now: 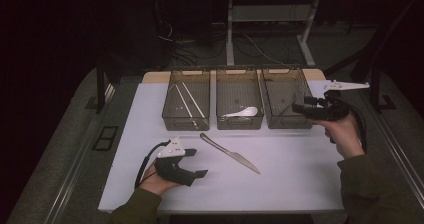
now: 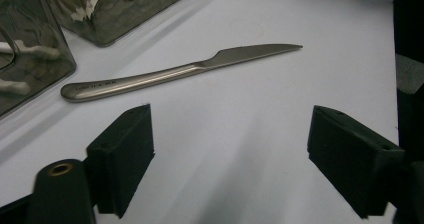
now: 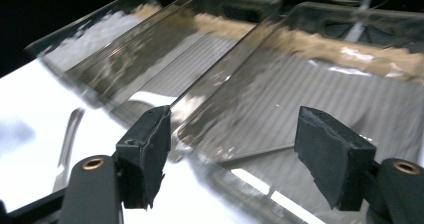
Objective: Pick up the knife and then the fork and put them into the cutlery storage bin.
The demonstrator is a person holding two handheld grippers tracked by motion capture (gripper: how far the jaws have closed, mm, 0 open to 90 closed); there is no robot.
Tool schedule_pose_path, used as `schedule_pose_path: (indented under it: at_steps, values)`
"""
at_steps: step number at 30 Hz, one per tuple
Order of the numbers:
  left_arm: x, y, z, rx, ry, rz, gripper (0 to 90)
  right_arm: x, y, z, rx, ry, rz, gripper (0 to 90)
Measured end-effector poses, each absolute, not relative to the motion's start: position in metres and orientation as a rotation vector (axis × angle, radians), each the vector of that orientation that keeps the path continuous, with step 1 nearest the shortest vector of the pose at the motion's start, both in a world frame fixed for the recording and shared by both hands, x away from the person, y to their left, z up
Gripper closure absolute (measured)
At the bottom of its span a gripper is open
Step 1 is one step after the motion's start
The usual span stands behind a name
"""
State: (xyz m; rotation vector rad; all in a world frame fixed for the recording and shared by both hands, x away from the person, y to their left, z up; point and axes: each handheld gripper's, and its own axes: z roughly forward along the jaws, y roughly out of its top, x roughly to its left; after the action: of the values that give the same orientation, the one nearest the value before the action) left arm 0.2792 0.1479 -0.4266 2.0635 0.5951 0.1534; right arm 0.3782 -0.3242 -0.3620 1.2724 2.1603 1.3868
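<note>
Lying flat on our smooth white counter, the slim brushed-steel knife gleams. Both our left hand-held gripper and right hand-held gripper gape wide, empty, near 3 ribbed clear bins.

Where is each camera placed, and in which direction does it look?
High view: above the person's side, looking forward and down at the table, three bins and knife; both forearms show.
Left gripper view: on the left hand-held gripper, facing the knife; its open jaws show.
Right gripper view: on the right hand-held gripper, facing the right bin; open jaws show.
Shared: the knife.
</note>
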Motion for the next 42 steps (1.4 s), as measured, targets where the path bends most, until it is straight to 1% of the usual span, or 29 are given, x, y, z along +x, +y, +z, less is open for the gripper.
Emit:
schedule_pose_path:
  at_steps: [3, 5, 11, 15, 17, 25, 29, 31, 37, 41, 42]
  values:
    - [0.283, 0.147, -0.424, 2.059, 0.591, 0.162, 26.0, 0.362, -0.317, -0.369, 1.231, 2.203, 1.401, 28.9]
    - [0.287, 0.146, -0.423, 2.062, 0.586, 0.164, 33.7, 0.352, -0.313, -0.375, 1.214, 2.225, 1.415, 28.0]
    - [0.304, 0.137, -0.419, 2.088, 0.575, 0.176, 61.4, 0.322, -0.3, -0.392, 1.168, 2.298, 1.404, 24.8]
    - [0.321, 0.126, -0.419, 2.136, 0.569, 0.21, 82.2, 0.303, -0.292, -0.404, 1.134, 2.337, 1.375, 22.0]
    - [0.33, 0.118, -0.42, 2.162, 0.564, 0.223, 88.7, 0.296, -0.288, -0.409, 1.125, 2.353, 1.363, 21.1]
    - [0.367, 0.095, -0.435, 2.244, 0.603, 0.233, 88.8, 0.277, -0.281, -0.426, 1.121, 2.391, 1.339, 20.2]
    - [0.377, 0.088, -0.442, 2.288, 0.609, 0.25, 88.8, 0.273, -0.279, -0.43, 1.123, 2.393, 1.327, 20.0]
    - [0.379, 0.086, -0.445, 2.313, 0.633, 0.254, 88.8, 0.272, -0.278, -0.431, 1.115, 2.395, 1.327, 19.9]
    - [0.375, 0.092, -0.443, 2.334, 0.652, 0.192, 89.0, 0.271, -0.278, -0.432, 1.106, 2.39, 1.329, 19.8]
    - [0.367, 0.1, -0.442, 2.358, 0.616, 0.172, 89.0, 0.271, -0.279, -0.432, 1.11, 2.383, 1.333, 19.7]
    - [0.364, 0.101, -0.442, 2.356, 0.63, 0.158, 89.0, 0.271, -0.279, -0.431, 1.112, 2.381, 1.334, 19.8]
